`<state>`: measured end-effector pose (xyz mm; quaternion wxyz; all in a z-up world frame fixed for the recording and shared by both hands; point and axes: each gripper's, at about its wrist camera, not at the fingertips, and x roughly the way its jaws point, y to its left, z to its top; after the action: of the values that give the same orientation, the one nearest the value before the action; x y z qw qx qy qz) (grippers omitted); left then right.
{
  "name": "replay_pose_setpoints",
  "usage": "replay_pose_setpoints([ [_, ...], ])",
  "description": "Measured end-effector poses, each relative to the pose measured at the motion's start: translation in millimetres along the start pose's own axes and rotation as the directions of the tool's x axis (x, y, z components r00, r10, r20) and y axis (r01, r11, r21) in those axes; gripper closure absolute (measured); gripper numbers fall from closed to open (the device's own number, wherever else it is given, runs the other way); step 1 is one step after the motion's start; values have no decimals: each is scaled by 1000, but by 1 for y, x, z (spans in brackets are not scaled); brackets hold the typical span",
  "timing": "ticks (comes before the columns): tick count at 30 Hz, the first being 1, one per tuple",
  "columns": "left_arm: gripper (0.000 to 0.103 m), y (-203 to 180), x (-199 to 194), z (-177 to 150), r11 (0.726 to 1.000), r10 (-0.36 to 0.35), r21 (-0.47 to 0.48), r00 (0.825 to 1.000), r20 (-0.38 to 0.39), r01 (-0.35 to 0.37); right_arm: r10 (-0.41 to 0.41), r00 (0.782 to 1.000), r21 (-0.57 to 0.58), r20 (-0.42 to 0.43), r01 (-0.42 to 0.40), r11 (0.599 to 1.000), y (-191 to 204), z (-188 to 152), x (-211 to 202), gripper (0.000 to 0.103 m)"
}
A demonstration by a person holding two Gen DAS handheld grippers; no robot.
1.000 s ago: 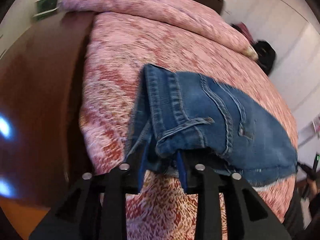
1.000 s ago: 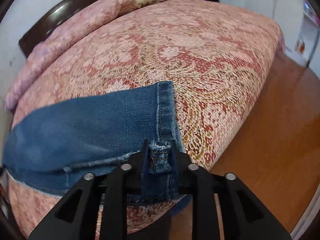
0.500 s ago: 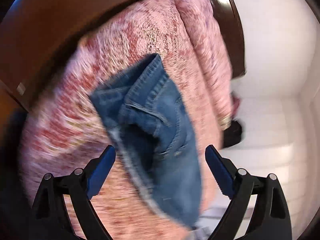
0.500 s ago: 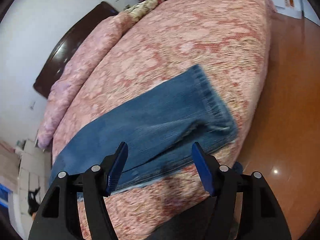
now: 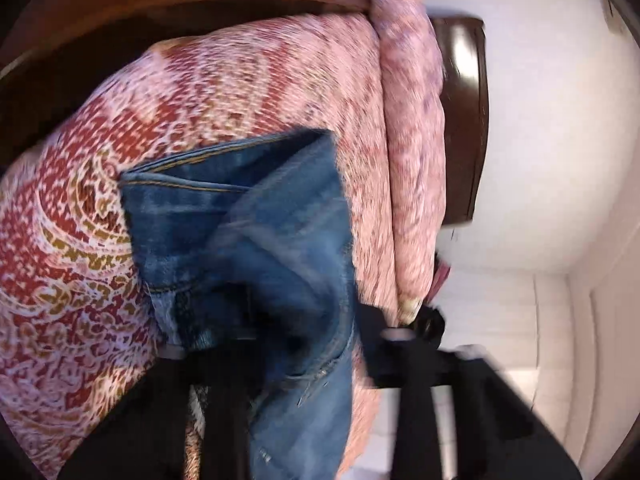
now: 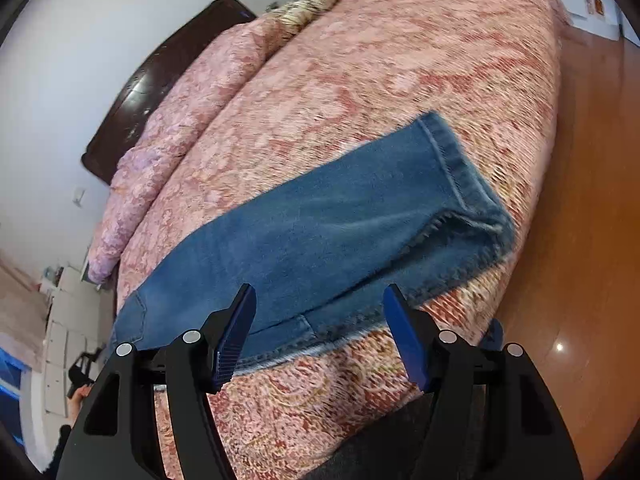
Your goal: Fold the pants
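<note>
Now the jeans point(image 6: 340, 236) lie lengthwise along the bed point(image 6: 400, 60) edge. Left tool point(image 5: 276, 332) has just clamped the waist end; right tool point(image 6: 320, 336), wide open and empty, hovers by the hem end.

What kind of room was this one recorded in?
A bedroom, most likely: the jeans lie on a bed with a pink patterned bedspread, a dark wooden headboard stands against the wall, and a rolled quilt lies before it.

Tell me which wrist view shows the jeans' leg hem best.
The right wrist view: the leg hem of the jeans lies sharp and unobstructed on the bedspread. The left wrist view shows only the blurred waistband end.
</note>
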<state>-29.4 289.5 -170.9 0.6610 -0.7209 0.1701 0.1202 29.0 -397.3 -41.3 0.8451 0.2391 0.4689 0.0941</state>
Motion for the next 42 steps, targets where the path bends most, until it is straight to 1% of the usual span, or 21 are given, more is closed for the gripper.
replay_pose_setpoints([
  [4, 97, -9, 1, -5, 999, -33, 8, 999, 18, 33, 18, 999, 209, 52, -29, 978, -36, 2, -12, 38],
  [5, 97, -14, 0, -5, 999, -44, 14, 999, 14, 43, 40, 996, 309, 78, -62, 949, -54, 3, -16, 38],
  [9, 97, -29, -1, 1, 997, -47, 56, 999, -19, 48, 129, 980, 502, 149, -187, 845, -88, 3, -16, 38],
  [10, 97, -33, -1, 1, 997, -40, 68, 999, -25, 42, 135, 979, 511, 151, -194, 838, -89, 3, -14, 38],
  [13, 97, -38, 0, 7, 995, -26, 93, 999, -40, 29, 188, 968, 522, 164, -247, 817, -85, 7, -5, 52],
  [18, 97, -41, 6, 14, 995, -10, 101, 998, -56, 16, 129, 988, 535, 84, -154, 830, -77, 14, 22, 63],
  [19, 97, -40, 6, 16, 995, -5, 100, 998, -61, 11, 125, 989, 544, 75, -145, 826, -78, 15, 28, 70],
  [20, 97, -40, 7, 18, 995, -5, 97, 998, -65, 11, 131, 989, 551, 62, -143, 822, -79, 14, 36, 89],
  [21, 97, -38, 4, 19, 996, -12, 92, 997, -71, 18, 132, 990, 554, 53, -139, 821, -79, 15, 43, 99],
  [23, 98, -43, 2, 24, 994, -33, 101, 996, -85, 42, 165, 982, 532, 91, -188, 825, -70, 21, 39, 101],
  [24, 98, -48, 0, 26, 991, -45, 119, 995, -93, 56, 201, 971, 485, 127, -237, 842, -59, 27, 29, 101],
  [26, 98, -63, -8, 28, 980, -64, 182, 992, -108, 83, 295, 937, 447, 189, -350, 823, -47, 33, 11, 102],
  [28, 98, -70, -15, 31, 965, -46, 251, 993, -111, 72, 281, 944, 401, 172, -327, 856, -46, 35, -2, 102],
  [31, 97, -61, -18, 36, 931, 84, 363, 991, -103, -42, 118, 993, 357, -12, -106, 928, -68, 18, 19, 101],
  [32, 97, -50, -21, 33, 906, 148, 411, 985, -90, -99, 79, 995, 333, -63, -54, 941, -74, 10, 30, 102],
  [33, 97, -46, -20, 31, 883, 189, 448, 979, -73, -137, 84, 995, 329, -56, -61, 942, -80, 2, 35, 102],
  [37, 97, -44, -10, 14, 733, 332, 617, 942, 40, -285, 79, 997, 345, -25, -65, 936, -82, -6, 33, 102],
  [39, 96, -45, -3, 14, 681, 366, 656, 927, 80, -325, 80, 996, 339, -41, -61, 939, -83, -8, 29, 102],
  [40, 96, -46, -1, 11, 641, 389, 683, 915, 106, -352, 78, 996, 335, -48, -58, 940, -80, -4, 32, 102],
  [41, 96, -50, -1, 4, 581, 409, 721, 901, 142, -377, 74, 996, 331, -53, -52, 942, -79, -3, 32, 102],
  [42, 96, -53, -1, 1, 553, 409, 738, 898, 163, -386, 64, 996, 326, -59, -41, 944, -78, -3, 33, 102],
])
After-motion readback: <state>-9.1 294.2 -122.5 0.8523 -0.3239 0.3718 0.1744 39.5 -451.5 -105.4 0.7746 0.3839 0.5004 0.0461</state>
